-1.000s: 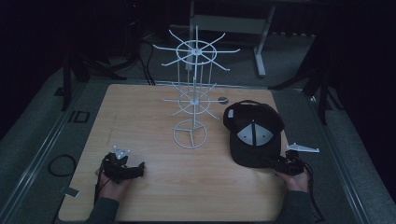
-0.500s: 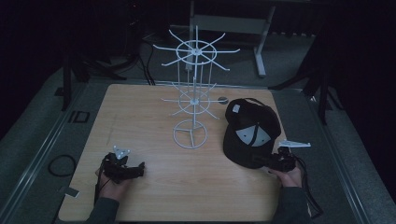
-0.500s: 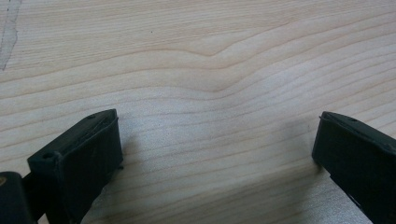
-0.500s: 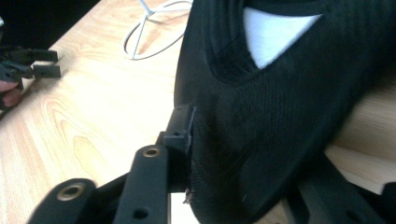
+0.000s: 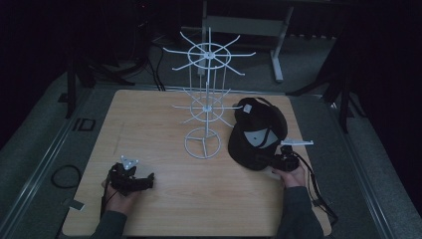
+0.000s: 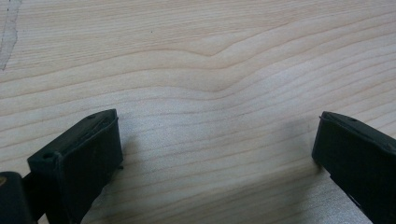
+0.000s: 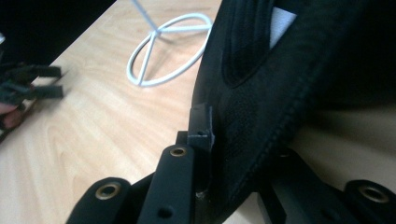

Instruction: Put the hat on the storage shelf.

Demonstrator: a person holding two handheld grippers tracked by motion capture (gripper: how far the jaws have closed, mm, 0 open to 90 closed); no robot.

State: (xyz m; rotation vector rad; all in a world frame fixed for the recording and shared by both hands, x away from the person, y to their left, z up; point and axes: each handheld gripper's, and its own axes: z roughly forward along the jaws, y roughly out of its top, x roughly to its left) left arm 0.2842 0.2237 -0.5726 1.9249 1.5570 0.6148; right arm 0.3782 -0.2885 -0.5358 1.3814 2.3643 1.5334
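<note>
Black baseball cap (image 5: 256, 134): lies crown-down on the wooden table (image 5: 149, 119), right half, just right of the white wire display rack (image 5: 206, 99); grey label patch inside the cap faces up. Near edge of the cap sits in the right gripper (image 5: 272, 162), whose jaws have just been closing, with the brim between them; in the right gripper view the cap (image 7: 280, 84) runs diagonally between the two black jaws, the stitched edge pinched at the jaw tips, i.e. a narrow hold on fabric. Right hand (image 5: 291, 174) comes in from the bottom-right; the grey plate on top of its gripper juts out to the right, and the cable trails off the table edge. Obstacles: the rack's round wire base (image 7: 170, 49) stands just beside the cap's left side, base ring near but apart from it as far as can be told; the lower tier of rack arms reaches over the cap's far-left part in the high view, the upper tier spreads well above. Left gripper (image 5: 144, 181): bottom-left of table, well apart from cap and rack, resting low by the left hand (image 5: 119, 191); in the left gripper view its jaws stand wide with only bare wood grain (image 6: 210, 84) between them. Off-table: a dark cable loop (image 5: 64, 175) on the grey floor at left, and a metal stand (image 5: 276, 45) behind the table.
</note>
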